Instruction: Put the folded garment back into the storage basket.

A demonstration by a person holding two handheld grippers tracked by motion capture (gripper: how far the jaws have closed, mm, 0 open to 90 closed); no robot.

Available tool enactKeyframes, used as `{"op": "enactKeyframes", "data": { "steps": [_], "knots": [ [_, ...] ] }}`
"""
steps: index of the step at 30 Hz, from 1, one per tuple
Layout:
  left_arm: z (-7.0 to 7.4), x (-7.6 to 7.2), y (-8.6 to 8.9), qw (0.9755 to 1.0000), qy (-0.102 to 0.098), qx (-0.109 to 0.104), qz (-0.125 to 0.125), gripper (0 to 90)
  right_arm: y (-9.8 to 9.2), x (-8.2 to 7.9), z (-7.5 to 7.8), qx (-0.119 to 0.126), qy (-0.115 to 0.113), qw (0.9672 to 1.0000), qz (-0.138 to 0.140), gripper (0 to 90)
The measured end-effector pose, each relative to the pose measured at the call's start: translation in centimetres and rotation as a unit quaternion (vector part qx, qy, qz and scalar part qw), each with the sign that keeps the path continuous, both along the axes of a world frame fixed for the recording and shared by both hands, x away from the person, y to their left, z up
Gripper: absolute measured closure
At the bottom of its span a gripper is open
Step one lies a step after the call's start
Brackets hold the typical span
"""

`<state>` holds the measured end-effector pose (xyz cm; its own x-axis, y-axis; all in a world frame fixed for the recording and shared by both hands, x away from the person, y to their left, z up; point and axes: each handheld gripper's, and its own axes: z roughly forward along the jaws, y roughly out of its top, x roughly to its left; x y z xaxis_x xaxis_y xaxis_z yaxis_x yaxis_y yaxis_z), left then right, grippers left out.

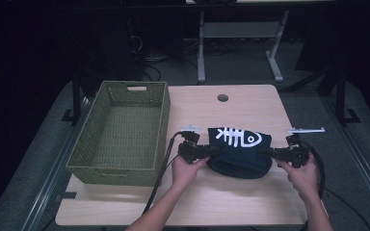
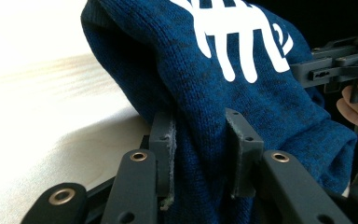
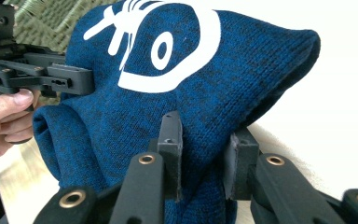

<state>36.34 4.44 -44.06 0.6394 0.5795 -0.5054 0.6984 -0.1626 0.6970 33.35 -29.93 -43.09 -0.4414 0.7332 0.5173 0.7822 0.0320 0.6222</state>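
L tool (image 1: 211, 151) and R tool (image 1: 266, 153) each clamped on opposite ends of the folded blue knit w/ fishbone print (image 1: 239, 150), held between them over bench (image 1: 241, 202), prob so fold keeps shape for green basket (image 1: 120, 132) just beyond L tool.

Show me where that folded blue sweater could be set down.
Free: the basket's inside, bare of anything; the tabletop behind the sweater, around its round hole; the front strip between the hands and the near edge. Crowded: the middle, where the left gripper and right gripper each pinch the sweater's sides.
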Motion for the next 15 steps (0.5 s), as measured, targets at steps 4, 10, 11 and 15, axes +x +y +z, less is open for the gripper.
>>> {"op": "enactKeyframes", "data": {
  "steps": [4,10,11,15],
  "knots": [
    [0.8,-0.1,0.0,1.0,-0.006,-0.005,-0.003,67.9,-0.2,-0.1,0.7,0.007,-0.006,1.0,0.001,72.0],
    [1.7,-0.1,0.0,0.9999,-0.01,-0.009,-0.009,67.9,-0.6,-0.4,1.5,0.026,-0.01,0.9996,0.001,72.0],
    [1.8,-0.1,0.0,0.9999,-0.011,-0.01,-0.008,67.9,-0.7,-0.5,1.5,0.028,-0.009,0.9996,0.002,72.0],
    [2.4,-0.2,-0.1,0.9998,-0.011,-0.013,-0.012,67.9,-1.0,-0.7,1.8,0.041,-0.011,0.9991,0.002,72.1]
  ]
}}
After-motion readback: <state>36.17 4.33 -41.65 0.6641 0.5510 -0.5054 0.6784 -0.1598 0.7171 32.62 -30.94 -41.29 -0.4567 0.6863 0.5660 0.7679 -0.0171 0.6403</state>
